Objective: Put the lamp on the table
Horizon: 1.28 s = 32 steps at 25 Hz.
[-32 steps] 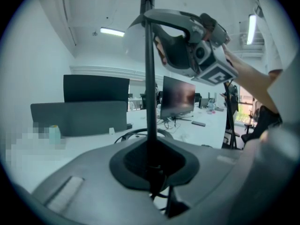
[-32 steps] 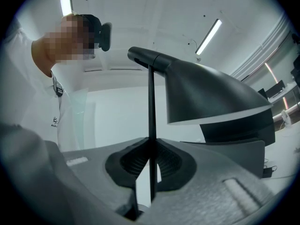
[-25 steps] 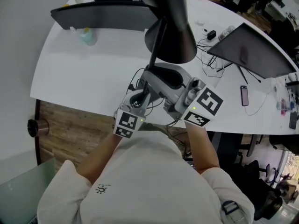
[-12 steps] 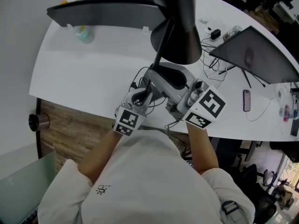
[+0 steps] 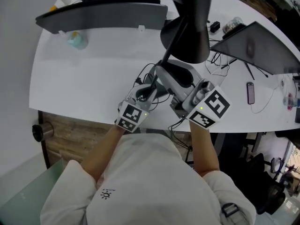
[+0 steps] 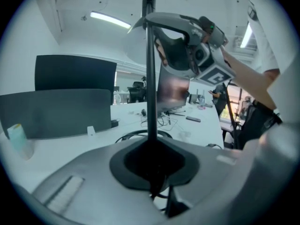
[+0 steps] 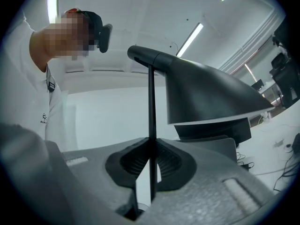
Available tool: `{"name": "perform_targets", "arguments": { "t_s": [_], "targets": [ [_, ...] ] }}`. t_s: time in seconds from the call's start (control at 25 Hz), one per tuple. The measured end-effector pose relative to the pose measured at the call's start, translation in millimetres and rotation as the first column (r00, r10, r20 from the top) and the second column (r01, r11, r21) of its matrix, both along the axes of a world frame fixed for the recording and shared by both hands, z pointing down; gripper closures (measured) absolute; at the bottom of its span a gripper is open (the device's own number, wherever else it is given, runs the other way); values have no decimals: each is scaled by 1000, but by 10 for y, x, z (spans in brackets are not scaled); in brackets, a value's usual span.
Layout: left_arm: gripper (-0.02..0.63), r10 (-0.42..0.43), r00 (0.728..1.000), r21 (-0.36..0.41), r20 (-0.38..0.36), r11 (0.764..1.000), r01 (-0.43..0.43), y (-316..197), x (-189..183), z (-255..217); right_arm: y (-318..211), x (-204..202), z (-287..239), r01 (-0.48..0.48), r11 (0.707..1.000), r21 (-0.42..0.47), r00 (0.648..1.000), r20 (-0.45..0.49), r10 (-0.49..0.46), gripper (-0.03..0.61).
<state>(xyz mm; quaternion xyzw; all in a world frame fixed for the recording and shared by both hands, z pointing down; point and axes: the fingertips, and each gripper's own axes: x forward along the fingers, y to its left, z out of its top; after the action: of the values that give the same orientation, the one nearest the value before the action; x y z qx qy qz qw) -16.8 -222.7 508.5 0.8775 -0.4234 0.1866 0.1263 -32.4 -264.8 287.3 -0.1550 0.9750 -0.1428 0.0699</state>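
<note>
Carried forward and lower over the past second, both hands and their load now hang well over the white bench [image 5: 84,78], whose near edge sits closer to the person's body than it did. By that reading the job is in its closing stretch: the approach looks done, and setting down is what remains.

Above the bench's middle, just short of the dark monitor [image 5: 103,13] at its far side, the black lamp [image 5: 190,27] is held upright. Its long axis runs straight up and down along the thin stem [image 7: 151,116]. From the top of that stem the cone-shaped shade [image 7: 206,102] juts off sideways, to the right in the right gripper view, with its wide mouth turned downward.

Both tools have hold of that stem. The left tongs [image 6: 153,165] are closed narrow on it low down, and the right tongs [image 7: 151,165] pinch it from the other side, ribbed pads tight against the rod. Neither pair has room to spare.

Nothing shows the foot of the lamp, which is hidden under the tongs in the head view, so whether it already touches the bench cannot be told. A thin black cable [image 5: 143,76] loops on the surface just beside the left tongs and could foul the landing spot.
</note>
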Motion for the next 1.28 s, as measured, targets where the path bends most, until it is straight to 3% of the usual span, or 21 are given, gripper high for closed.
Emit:
{"name": "perform_targets", "arguments": {
  "t_s": [0.6,0.96,1.28],
  "targets": [
    [588,267,963,0,20,964,-267,-567,-22,394,-541,91,383,-243,970,9,969,-44,243,546],
    [588,375,926,-29,31,927,-374,-813,25,786,-816,212,774,-365,931,-15,929,-72,363,546],
    [588,422,905,-40,40,906,-421,-940,53,1014,-941,298,1009,-409,912,-30,910,-78,406,546]
  ]
}}
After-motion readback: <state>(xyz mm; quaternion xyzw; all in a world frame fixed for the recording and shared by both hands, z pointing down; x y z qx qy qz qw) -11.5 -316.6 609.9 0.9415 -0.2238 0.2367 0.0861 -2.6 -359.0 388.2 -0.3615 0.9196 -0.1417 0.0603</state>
